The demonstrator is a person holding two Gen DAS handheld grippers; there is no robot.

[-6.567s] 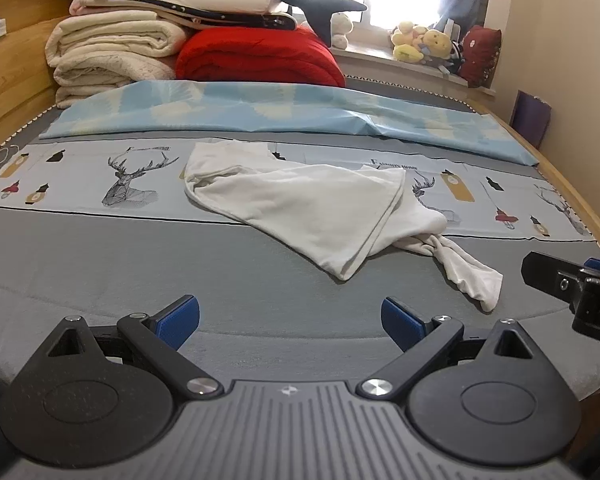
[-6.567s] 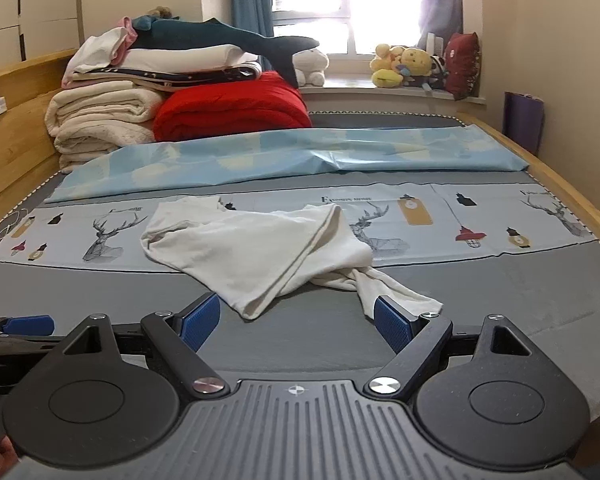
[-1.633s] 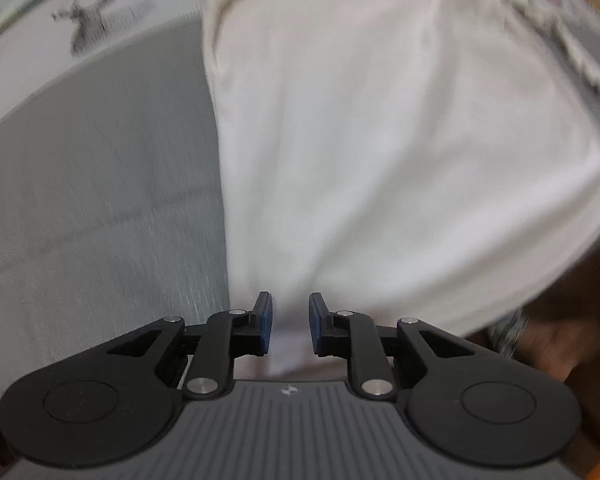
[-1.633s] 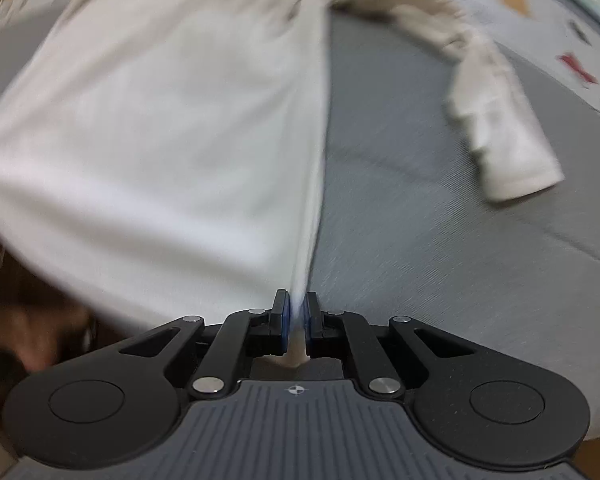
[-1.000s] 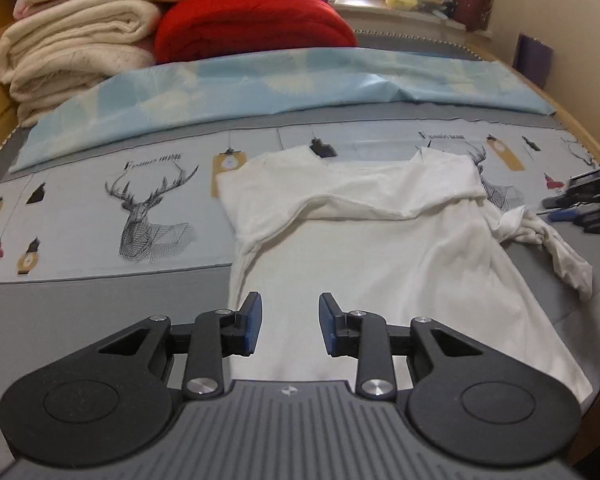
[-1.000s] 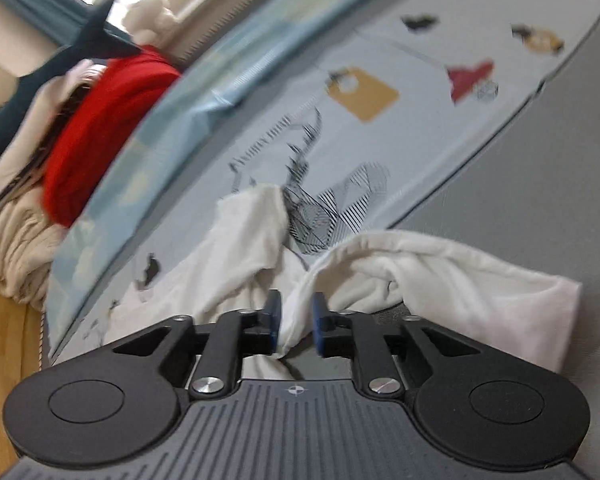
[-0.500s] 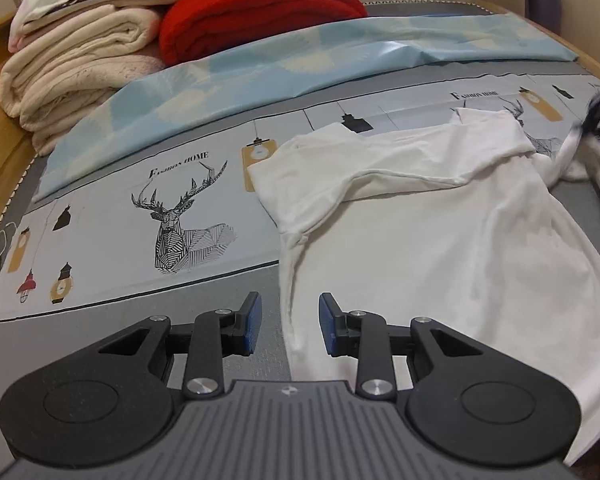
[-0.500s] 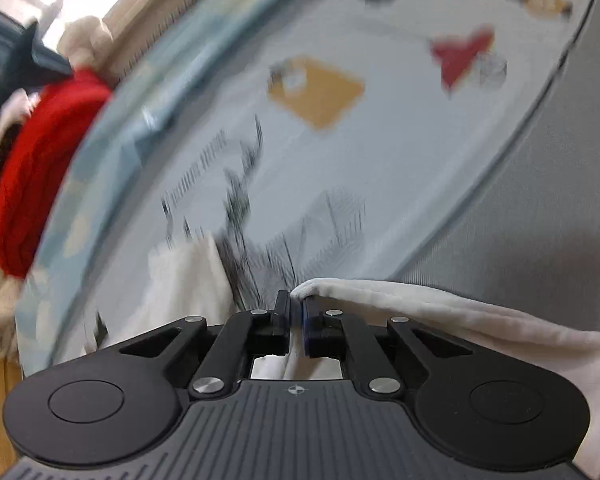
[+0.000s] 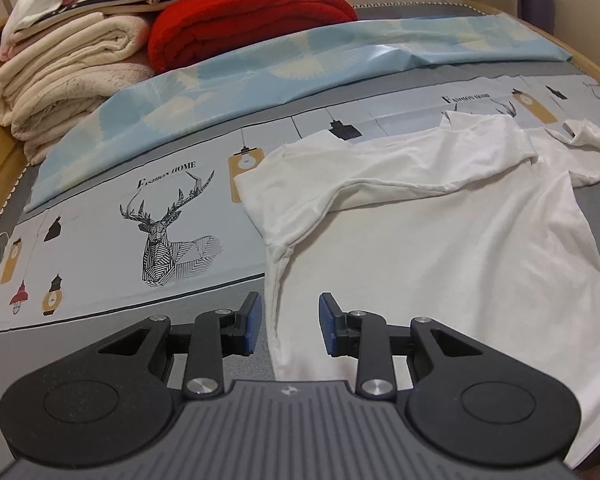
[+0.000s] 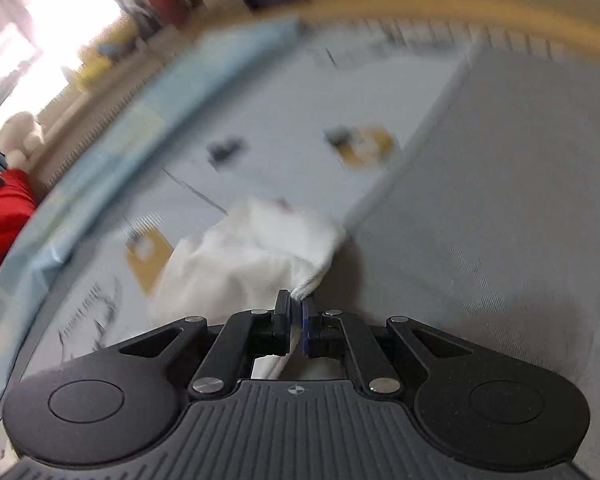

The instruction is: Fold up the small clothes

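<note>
A white long-sleeved shirt [image 9: 440, 240] lies spread on the grey bed, its left sleeve folded across the chest. My left gripper [image 9: 288, 320] is open and hovers over the shirt's left side seam, holding nothing. In the right wrist view, which is blurred by motion, my right gripper [image 10: 295, 316] is shut on the right sleeve [image 10: 252, 256] and holds it out to the right. That sleeve also shows in the left wrist view [image 9: 584, 148] at the far right.
A printed deer sheet [image 9: 160, 220] and a light blue sheet [image 9: 260, 68] lie across the bed. Folded cream blankets [image 9: 60, 76] and a red quilt [image 9: 252, 16] are stacked at the back left. The wooden bed edge [image 10: 460, 4] runs along the right.
My right gripper has closed on the right sleeve and pulled it out to the right. My left gripper stays open and has shifted left over the shirt's side seam.
</note>
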